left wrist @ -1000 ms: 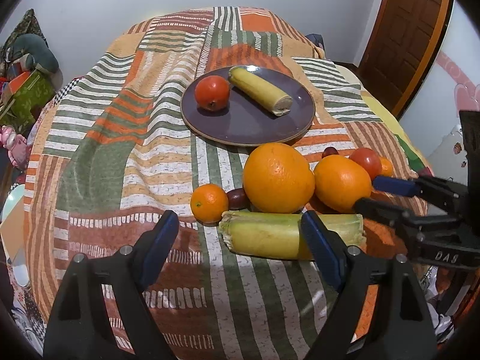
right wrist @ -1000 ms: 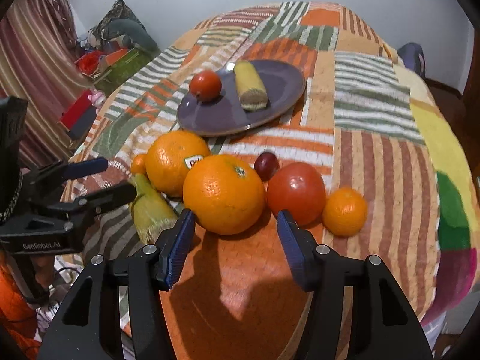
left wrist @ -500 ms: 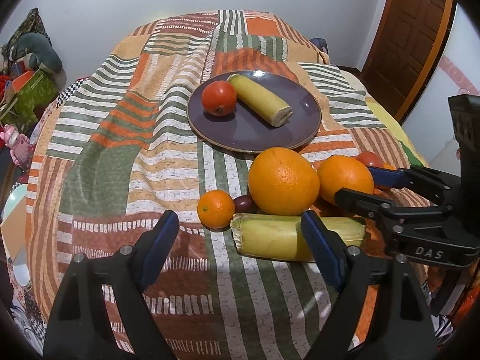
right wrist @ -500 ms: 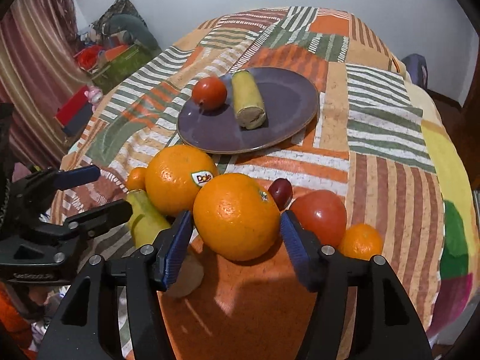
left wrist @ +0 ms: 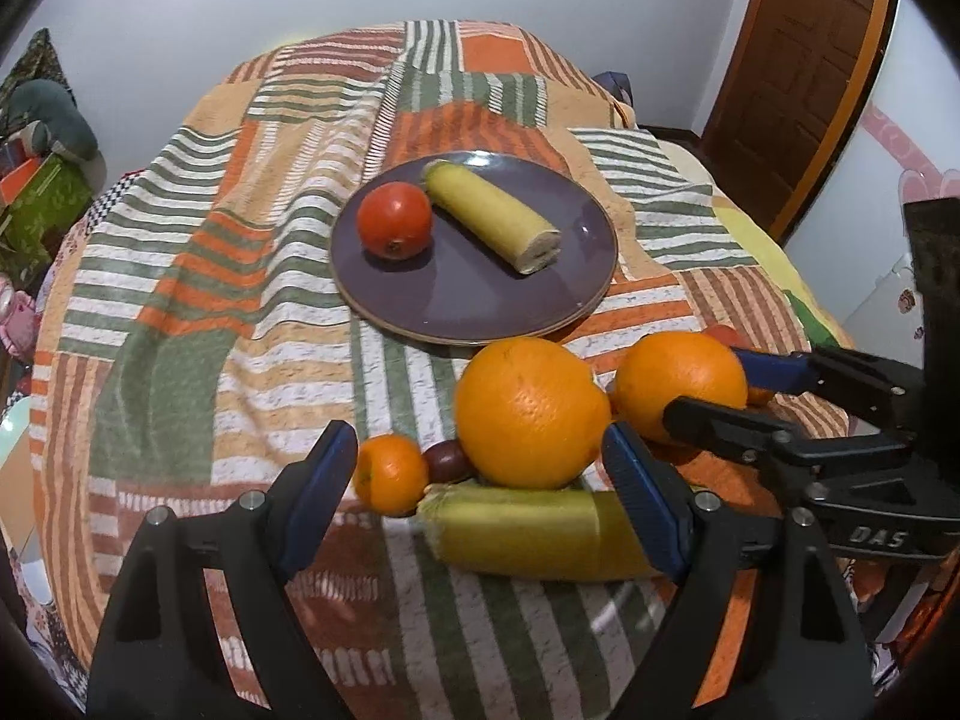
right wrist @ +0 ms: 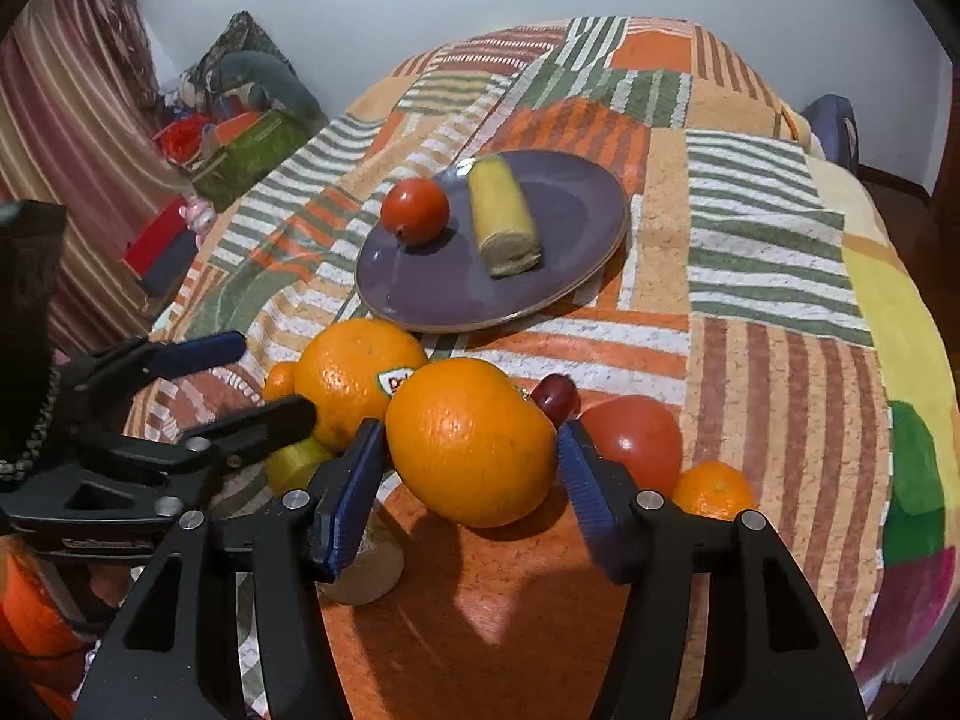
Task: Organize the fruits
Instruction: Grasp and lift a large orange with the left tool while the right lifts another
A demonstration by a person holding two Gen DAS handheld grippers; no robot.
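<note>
The right gripper is set around a large orange; its blue pads flank the fruit and the jaws are closing, though firm pad contact cannot be confirmed. The left gripper is held wide open and empty over a cut banana piece, with a second large orange, a small mandarin and a dark grape just beyond its fingertips.

Further out, a purple plate on the striped bedspread already carries a tomato and another banana piece. A second tomato and mandarin lie to the right of the gripped orange.

The step in hand is judged to be the pickup of the orange. The pads should be seated at its widest girth before lifting, and the lift kept vertical so neighbouring fruit is not rolled.

Compared with a second ago, the right gripper has been advanced further around the orange, and the left gripper has been moved closer to the fruit cluster.
</note>
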